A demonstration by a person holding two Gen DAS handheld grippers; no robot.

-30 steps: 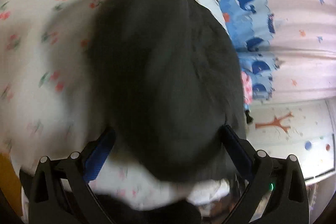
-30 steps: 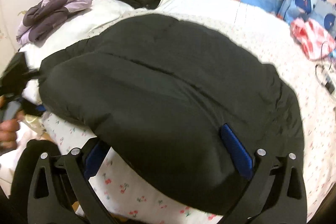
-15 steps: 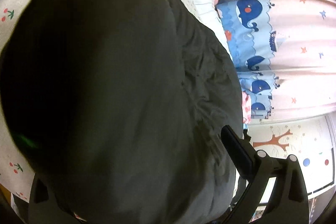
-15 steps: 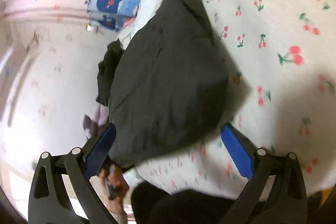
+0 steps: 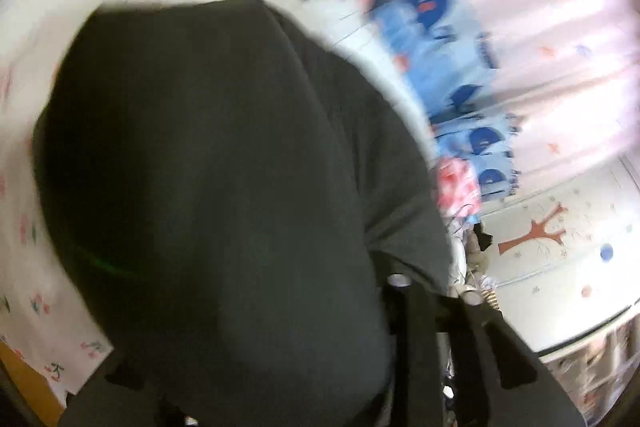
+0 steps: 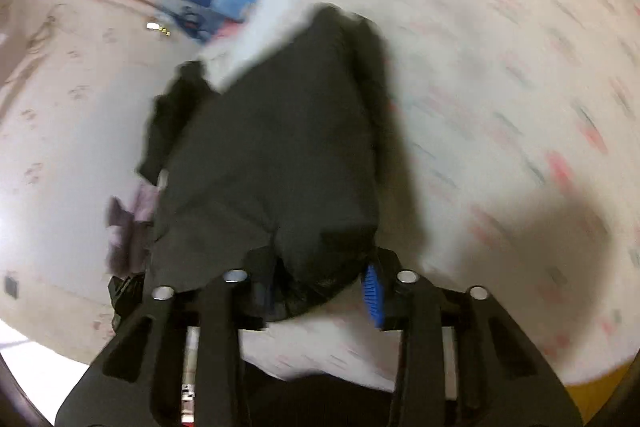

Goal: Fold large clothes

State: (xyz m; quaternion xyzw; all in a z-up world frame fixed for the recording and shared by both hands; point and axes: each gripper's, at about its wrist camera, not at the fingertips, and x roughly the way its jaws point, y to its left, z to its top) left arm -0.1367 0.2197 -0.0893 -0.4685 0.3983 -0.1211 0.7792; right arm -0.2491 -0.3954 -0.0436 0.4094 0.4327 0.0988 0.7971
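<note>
Left wrist view: the black padded jacket (image 5: pixel 224 187) fills the middle, bunched rather than flat, so folding looks barely begun; the left gripper (image 5: pixel 304 379) is buried in it at 6 o'clock, jaws closing, grip not discernible, with open cherry-print bed sheet (image 5: pixel 36 267) from 7 to 11 o'clock. Right wrist view: the right gripper (image 6: pixel 320 283) at 6 o'clock is closing its jaws on the jacket's near edge, with free sheet from 1 to 4 o'clock and a wall (image 6: pixel 68 131) close at 9 o'clock.
</note>
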